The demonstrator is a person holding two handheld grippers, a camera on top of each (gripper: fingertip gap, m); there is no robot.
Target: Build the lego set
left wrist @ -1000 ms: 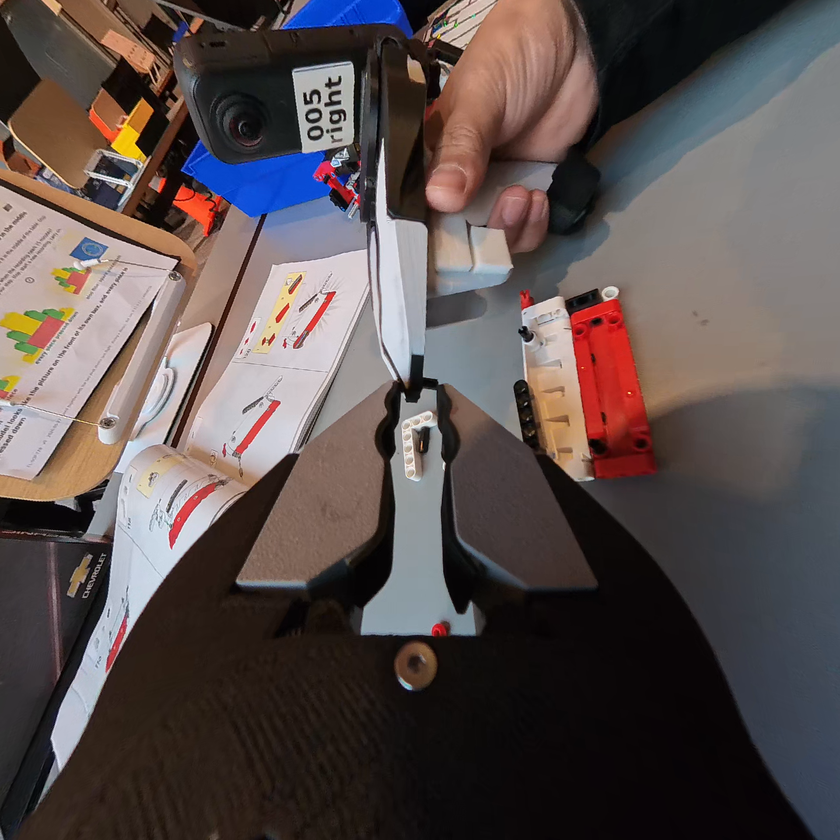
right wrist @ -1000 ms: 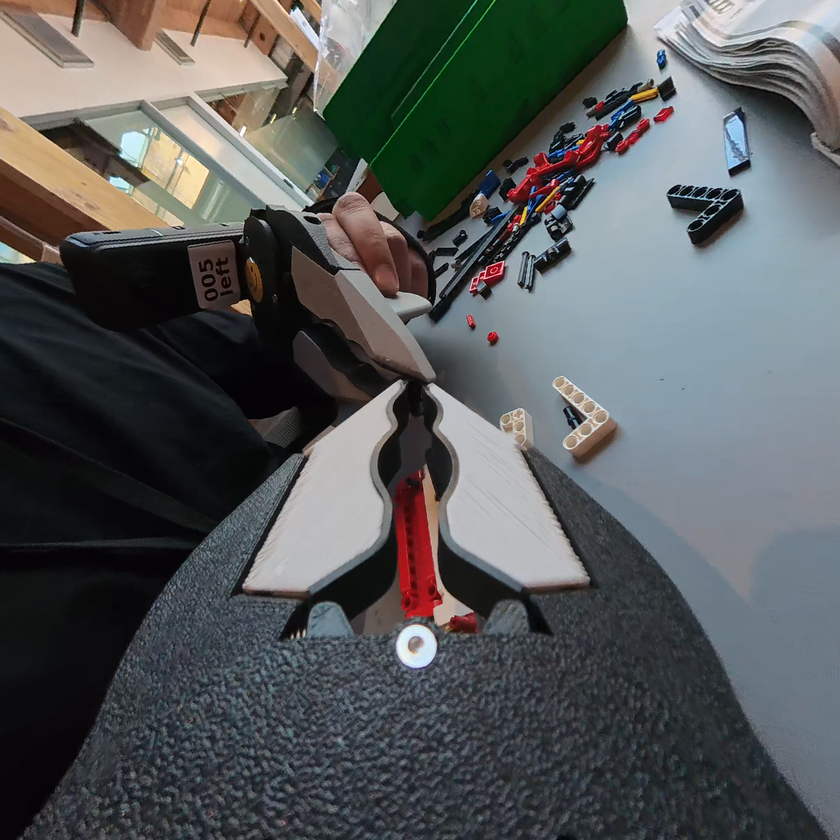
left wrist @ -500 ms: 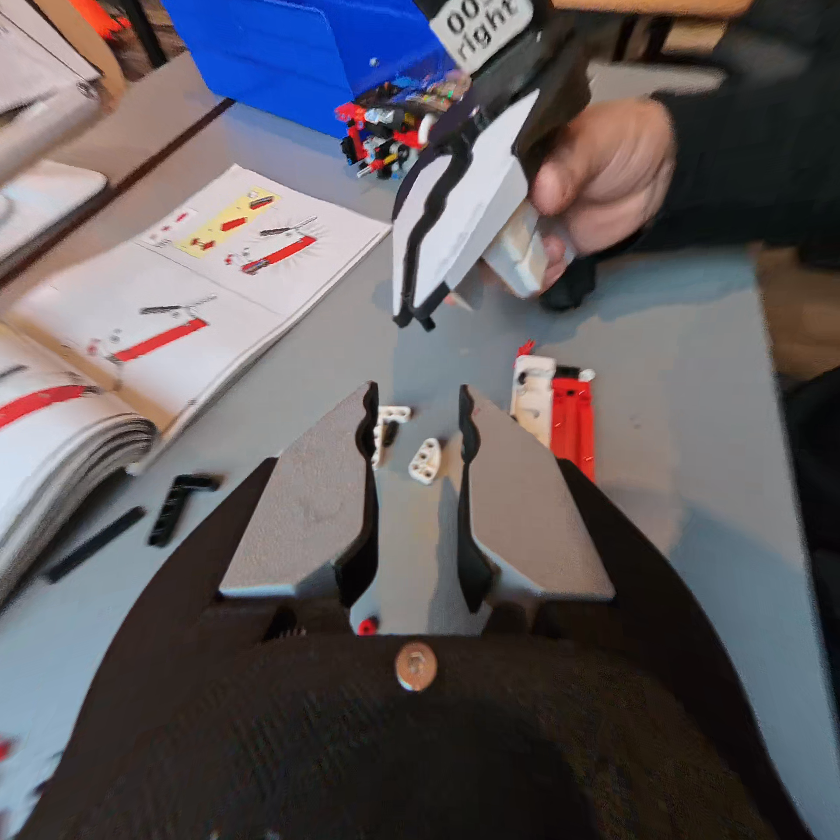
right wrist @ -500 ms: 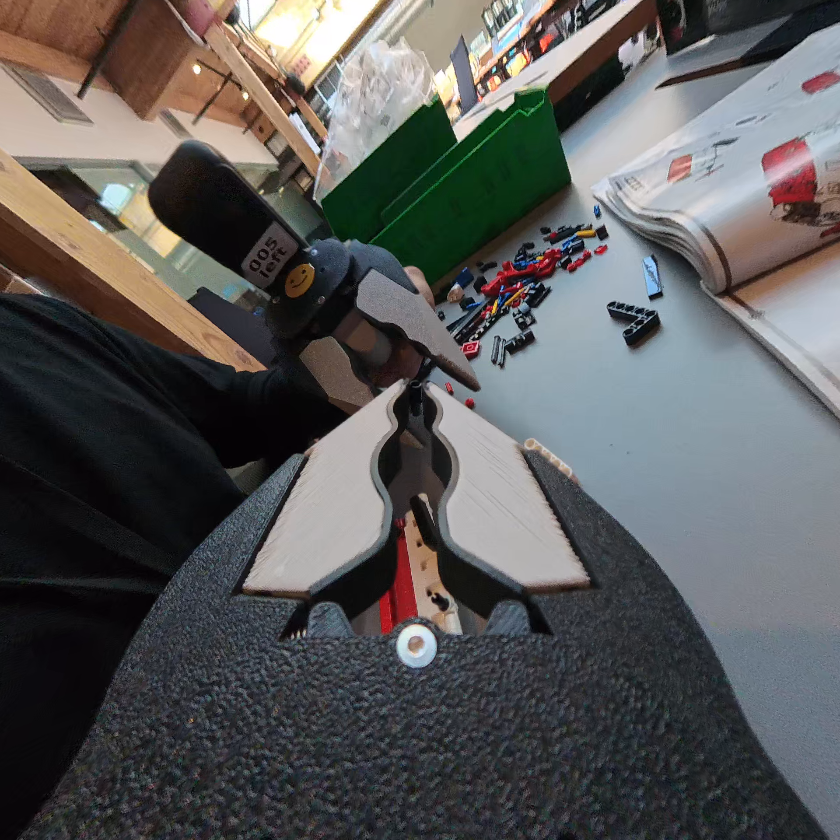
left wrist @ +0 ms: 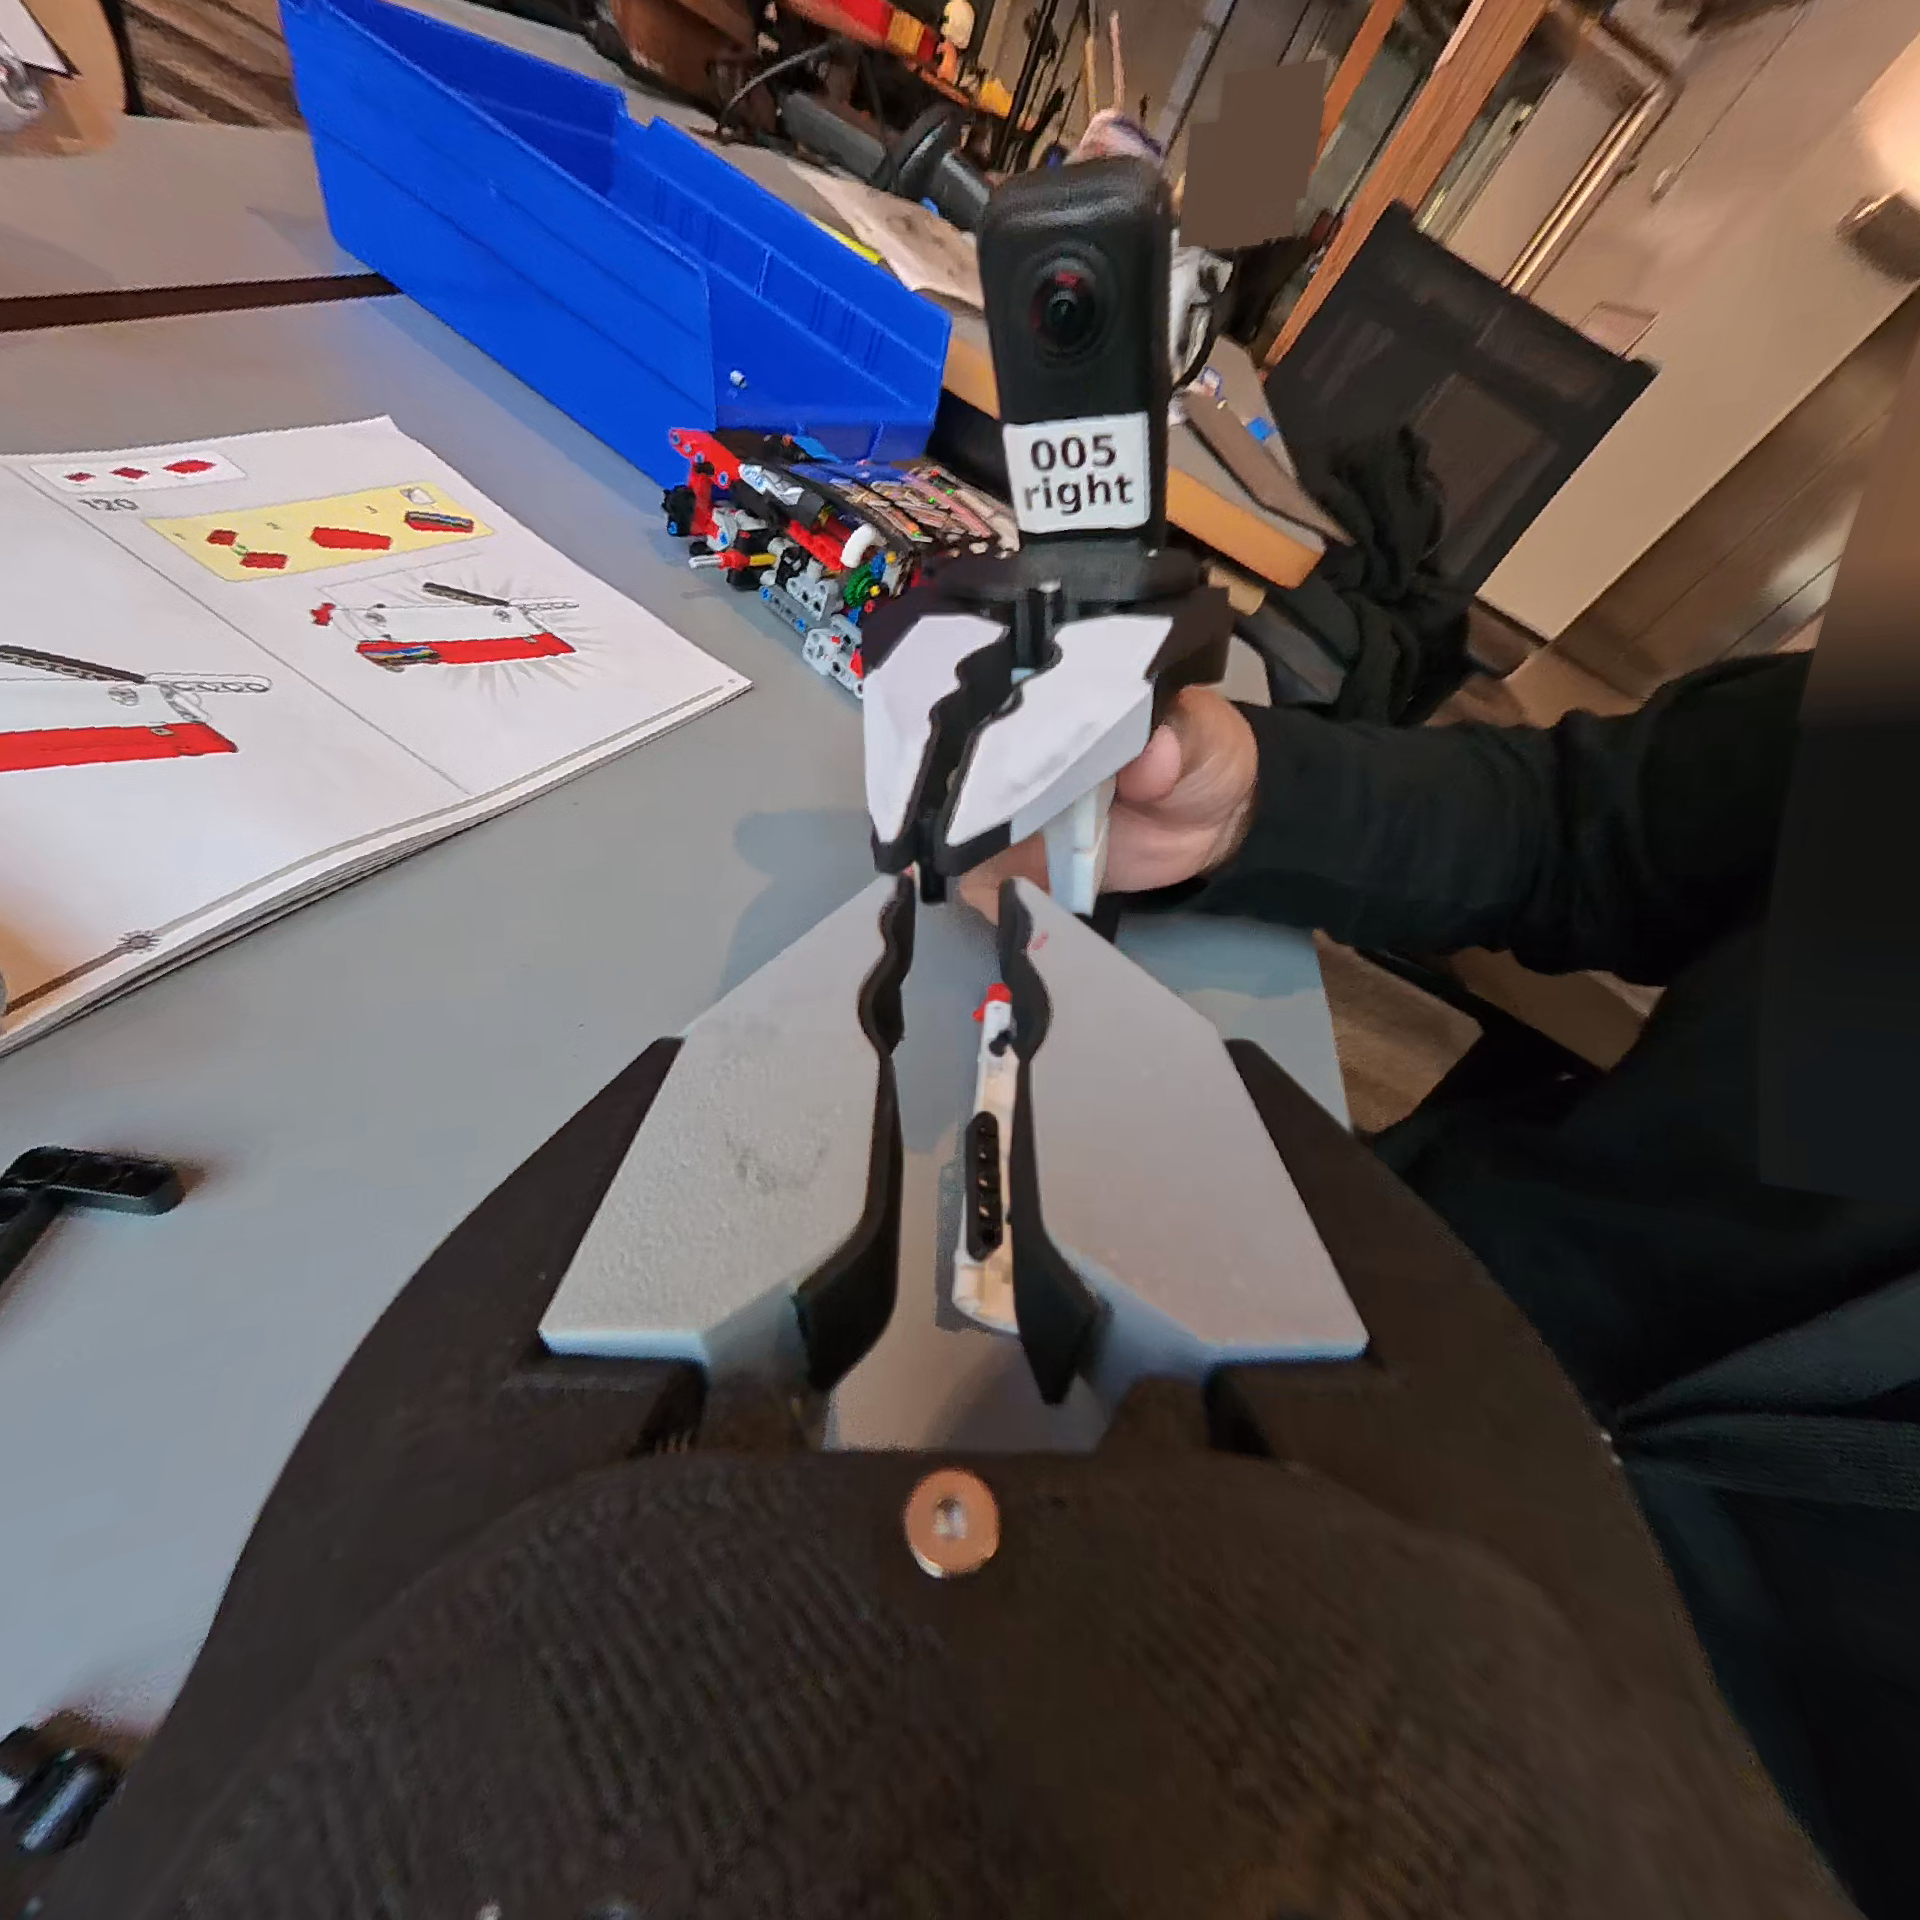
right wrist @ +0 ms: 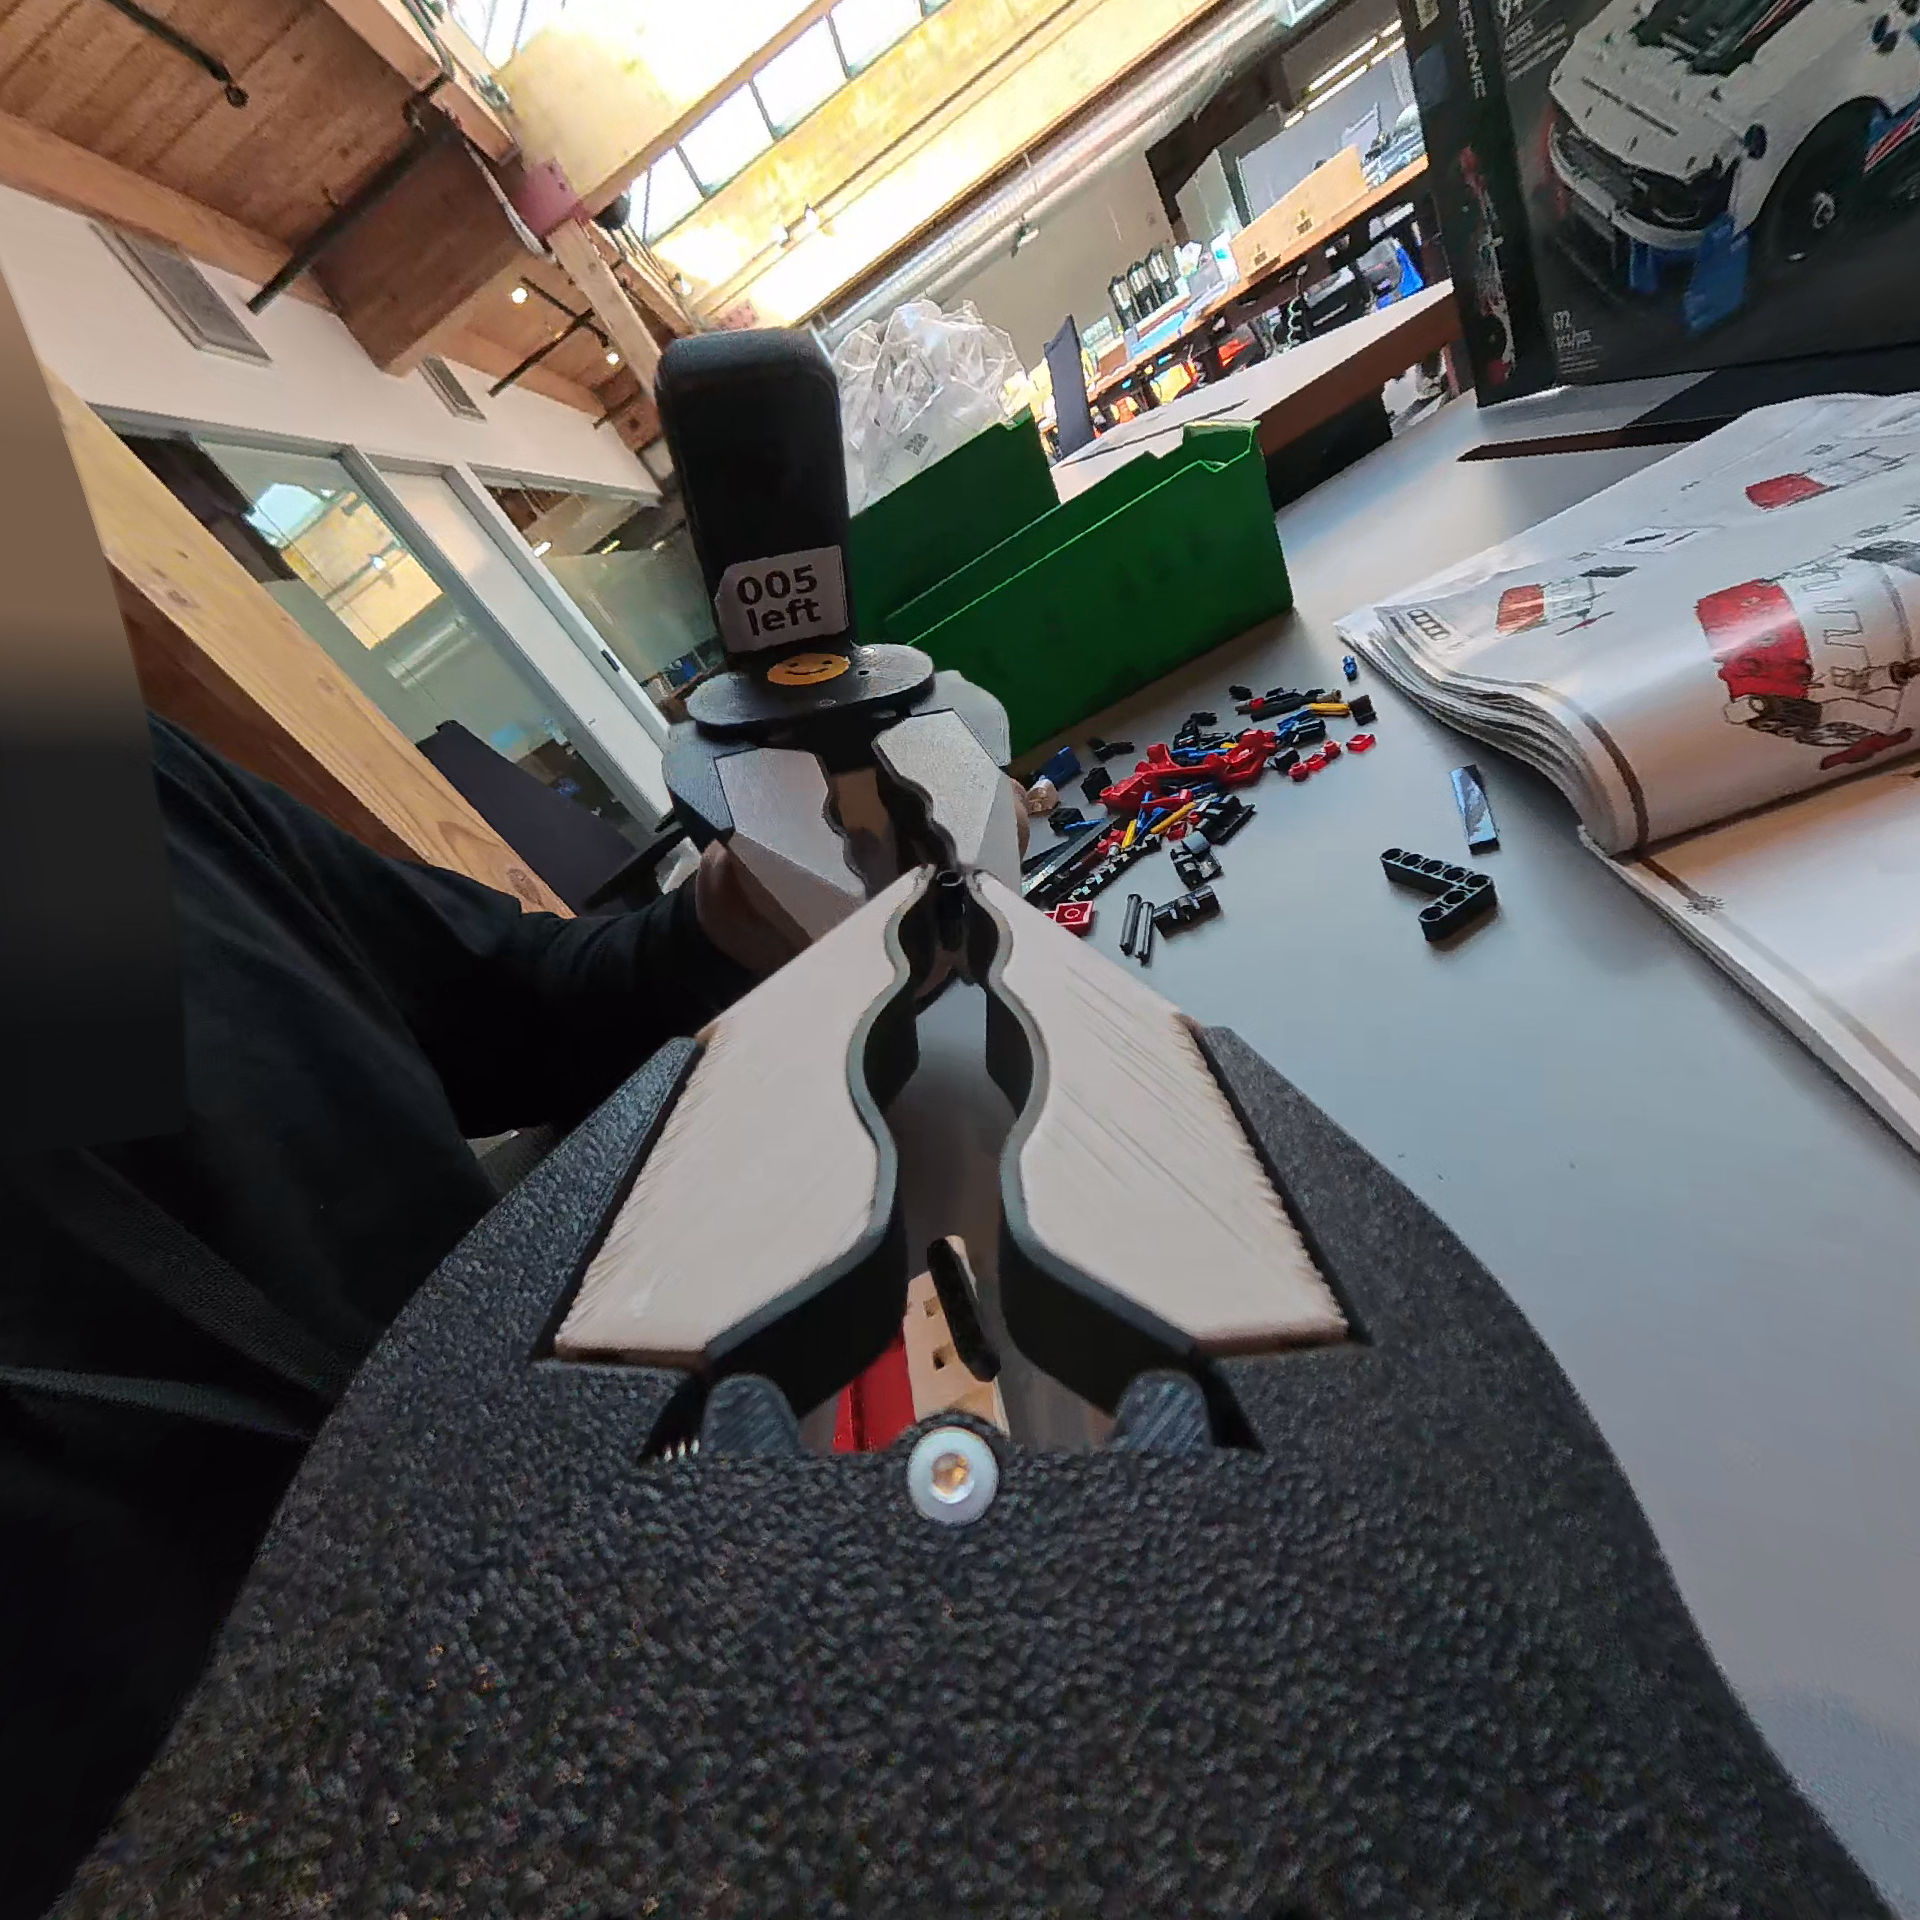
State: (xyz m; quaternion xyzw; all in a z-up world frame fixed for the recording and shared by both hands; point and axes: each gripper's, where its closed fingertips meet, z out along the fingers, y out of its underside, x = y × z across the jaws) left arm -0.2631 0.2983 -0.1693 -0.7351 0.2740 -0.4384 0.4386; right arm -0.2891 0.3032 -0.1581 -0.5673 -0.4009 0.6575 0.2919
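Observation:
My left gripper (left wrist: 956, 899) is open and empty, held above the grey table. Through its gap I see a white and red lego assembly (left wrist: 985, 1153) with a black beam on its side, lying on the table. My right gripper (left wrist: 920, 868) faces it tip to tip, shut on a small black pin (left wrist: 930, 885). In the right wrist view my right gripper (right wrist: 948, 883) pinches the black pin (right wrist: 948, 902) at its tips, close to the left gripper (right wrist: 883, 831). The assembly (right wrist: 935, 1340) shows below the fingers.
A blue bin (left wrist: 623, 260), a partly built model (left wrist: 821, 540) and an open instruction booklet (left wrist: 312, 675) lie at the far left. A green bin (right wrist: 1091, 613), a loose parts pile (right wrist: 1184, 790), a black L beam (right wrist: 1444, 883) and the set's box (right wrist: 1662, 187) are nearby. Both grippers' tips are close together, under 4 cm apart.
Both grippers rose and tilted level to face each other. My left gripper opened and moved from the white L beam to above the white and red assembly. The right still holds the pin.

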